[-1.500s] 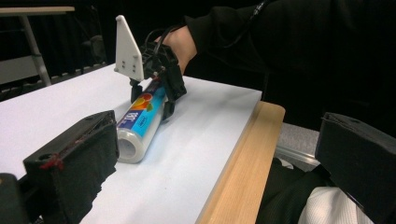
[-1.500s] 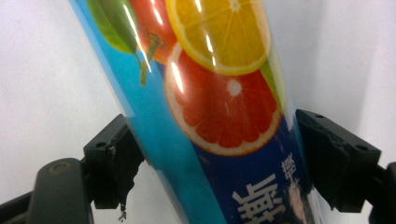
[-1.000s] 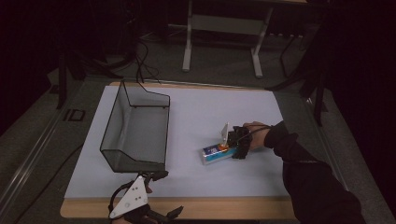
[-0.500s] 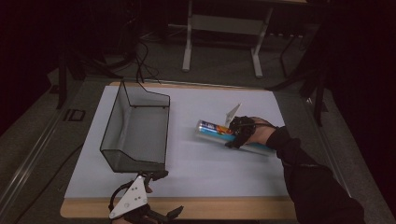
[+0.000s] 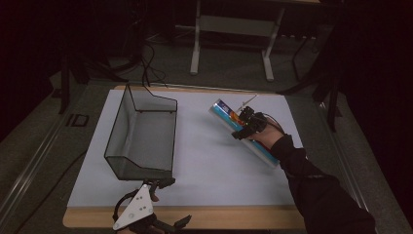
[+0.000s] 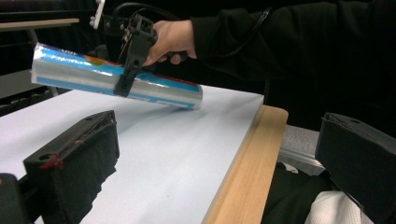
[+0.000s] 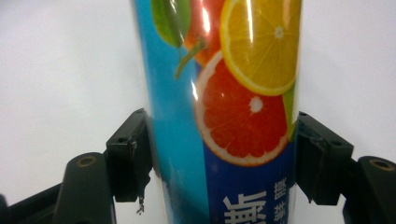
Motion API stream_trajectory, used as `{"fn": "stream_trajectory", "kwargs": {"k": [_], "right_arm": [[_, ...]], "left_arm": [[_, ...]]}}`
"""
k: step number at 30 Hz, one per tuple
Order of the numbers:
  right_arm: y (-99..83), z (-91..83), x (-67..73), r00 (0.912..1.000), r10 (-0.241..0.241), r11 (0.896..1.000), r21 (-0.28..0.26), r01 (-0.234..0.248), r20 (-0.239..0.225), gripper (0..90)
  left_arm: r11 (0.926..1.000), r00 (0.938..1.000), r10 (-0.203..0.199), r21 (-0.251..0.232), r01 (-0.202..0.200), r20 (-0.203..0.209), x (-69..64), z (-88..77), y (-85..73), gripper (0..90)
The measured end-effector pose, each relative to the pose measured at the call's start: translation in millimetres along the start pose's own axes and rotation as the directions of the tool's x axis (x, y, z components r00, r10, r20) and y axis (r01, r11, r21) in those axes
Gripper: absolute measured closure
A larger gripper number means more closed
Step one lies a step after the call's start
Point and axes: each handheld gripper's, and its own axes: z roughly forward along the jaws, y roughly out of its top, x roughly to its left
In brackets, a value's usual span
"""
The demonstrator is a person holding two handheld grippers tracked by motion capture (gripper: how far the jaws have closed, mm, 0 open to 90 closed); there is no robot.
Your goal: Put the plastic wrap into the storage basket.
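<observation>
A long tube [image 5: 221, 113] with a blue and silver wrap and citrus fruit print is held over the white sheet at the right. My right gripper [image 5: 246, 124] is shut across its middle. In the right gripper view the black pads [image 7: 133, 156] press both sides of the tube [image 7: 224, 70]. The left gripper view shows the tube [image 6: 79, 74] tilted, one end raised and the other low near the sheet, with the right gripper [image 6: 128, 70] clamped on it. My left gripper [image 5: 168, 202] rests at the table's front edge, open and holding nothing [image 6: 217, 123].
A dark see-through bin [image 5: 117, 127] stands on the left part of the white sheet [image 5: 209, 170], its open top up. The wooden table edge [image 6: 247, 158] runs along the front. Beyond the table's far edge are cables and a metal stand [image 5: 197, 44].
The right gripper has lifted the tube off the sheet, carried it away from the person and swung it to a diagonal. The left gripper has stayed put.
</observation>
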Motion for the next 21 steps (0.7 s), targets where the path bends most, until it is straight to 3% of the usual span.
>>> {"fn": "stream_trajectory", "kwargs": {"k": [1, 5, 9, 15, 21], "right_arm": [[0.4, 6.0, -1.5, 0.9994, 0.019, 1.0, -0.008, -0.018, 0.029, 30.6], [1.1, 15.8, -4.6, 0.9982, 0.035, 0.999, 0.0, -0.035, 0.049, 30.8], [6.1, 31.3, -8.4, 0.9969, 0.05, 0.997, 0.049, -0.053, 0.06, 30.8], [9.2, 50.0, -8.1, 0.9962, 0.041, 0.994, 0.097, -0.048, 0.077, 31.0], [10.8, 62.6, -9.2, 0.9972, 0.03, 0.99, 0.134, -0.039, 0.069, 31.0]], "left_arm": [[1.0, 1.0, 0.003, -0.008, -0.003, -0.002, 0.1, -0.5, -0.8, 0.3], [0.9998, 0.9998, -0.01, -0.019, 0.011, 0.019, 1.9, -1.2, -2.2, 0.2], [0.9988, 0.9994, -0.034, -0.037, 0.034, -0.011, 4.8, -0.8, -4.8, 0.3], [0.9998, 0.9999, -0.005, -0.021, 0.005, -0.012, 1.8, 0.1, -4.7, 0.3], [0.9999, 1.0, -0.006, -0.009, 0.006, -0.006, 1.7, 0.8, -5.1, 0.3]]}}
